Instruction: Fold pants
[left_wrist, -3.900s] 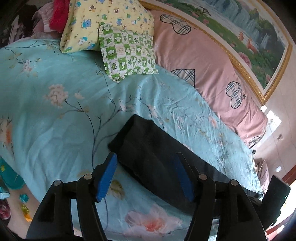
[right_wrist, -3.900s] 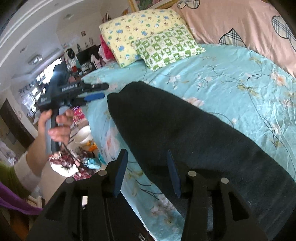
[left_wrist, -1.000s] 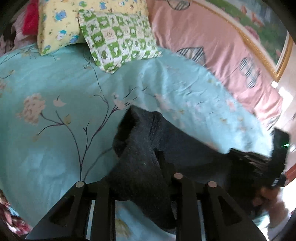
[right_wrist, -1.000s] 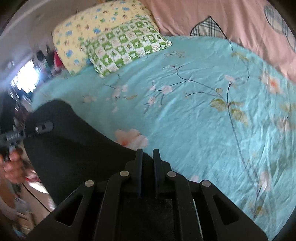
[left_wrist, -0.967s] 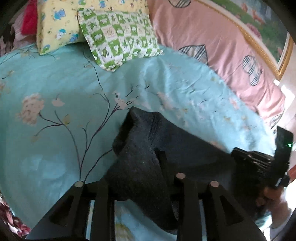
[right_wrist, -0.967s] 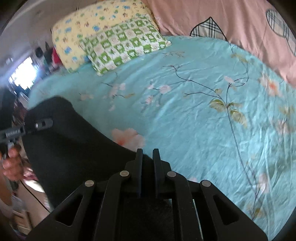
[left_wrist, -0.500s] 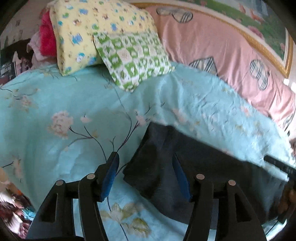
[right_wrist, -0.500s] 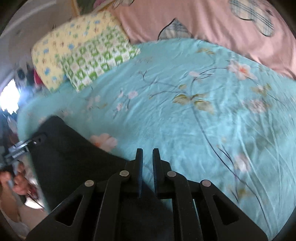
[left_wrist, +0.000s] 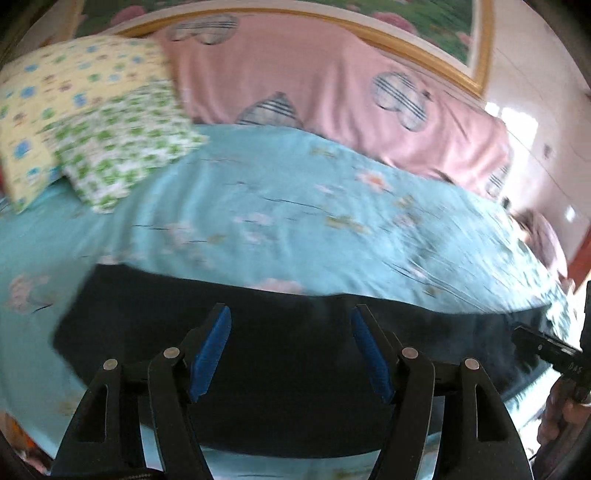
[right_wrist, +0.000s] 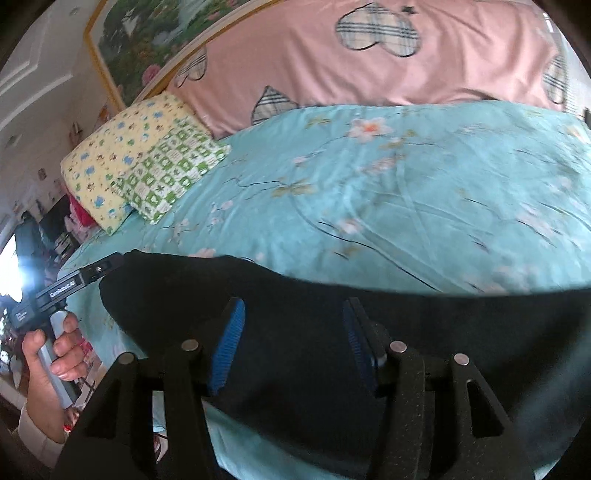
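Pants (left_wrist: 280, 354), dark, lying as one long flat band along the near edge of the bed (left_wrist: 288, 221), on its blue flowered sheet. Left gripper (left_wrist: 290, 349) hangs above the band, jaws wide and opening, nothing pinched between its blue pads (left_wrist: 212, 350). Right gripper (right_wrist: 291, 341) likewise stands apart over the cloth, jaws opening, pressing on nothing. Judged from the narrow, even strip, a lengthwise fold looks done; folding the band end to end appears to remain. Pillows (right_wrist: 147, 173) lie well apart at the head.
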